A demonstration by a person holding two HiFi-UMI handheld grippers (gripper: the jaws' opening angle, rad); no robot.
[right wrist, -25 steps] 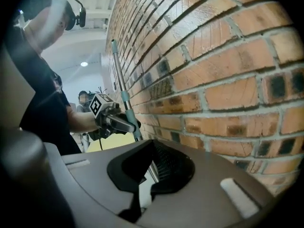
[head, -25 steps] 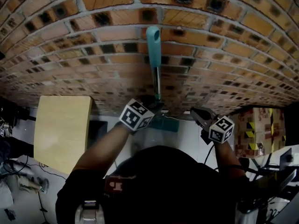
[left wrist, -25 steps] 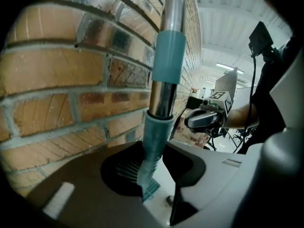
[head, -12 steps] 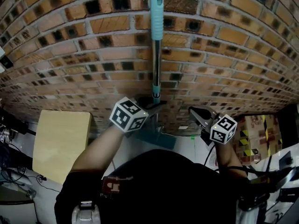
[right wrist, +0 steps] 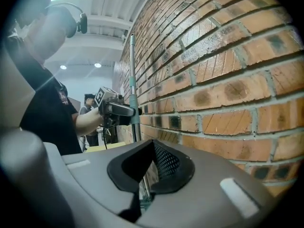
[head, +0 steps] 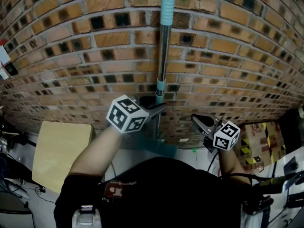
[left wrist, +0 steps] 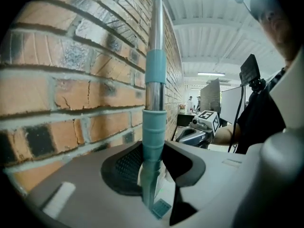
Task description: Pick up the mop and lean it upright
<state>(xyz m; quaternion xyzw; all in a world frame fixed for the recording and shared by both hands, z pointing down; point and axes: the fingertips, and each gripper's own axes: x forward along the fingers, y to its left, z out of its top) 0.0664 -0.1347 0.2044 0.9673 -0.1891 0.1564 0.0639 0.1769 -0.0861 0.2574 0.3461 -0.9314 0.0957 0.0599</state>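
The mop stands nearly upright against the brick wall [head: 71, 56]. Its metal pole [head: 162, 56] runs up to a teal grip [head: 167, 4], and its teal head [head: 161, 148] lies low by the floor. My left gripper [head: 156, 109] is shut on the pole just under a teal collar [head: 160, 87]. In the left gripper view the teal sleeve [left wrist: 154, 127] sits pinched between the pads of my left gripper [left wrist: 153, 167]. My right gripper [head: 199, 121] hovers to the right of the pole, shut and holding nothing. From the right gripper view [right wrist: 145, 175] the pole [right wrist: 132, 75] rises beside the wall.
A pale wooden tabletop [head: 61, 148] stands at the lower left, with cables on the floor beside it. Cardboard boxes with yellow-black marking [head: 259, 139] sit at the lower right. The person's dark torso fills the bottom of the head view.
The mop handle has swung up further, its teal grip now reaching the top edge of the head view. The left gripper stays clamped on the pole. The right gripper has barely moved.
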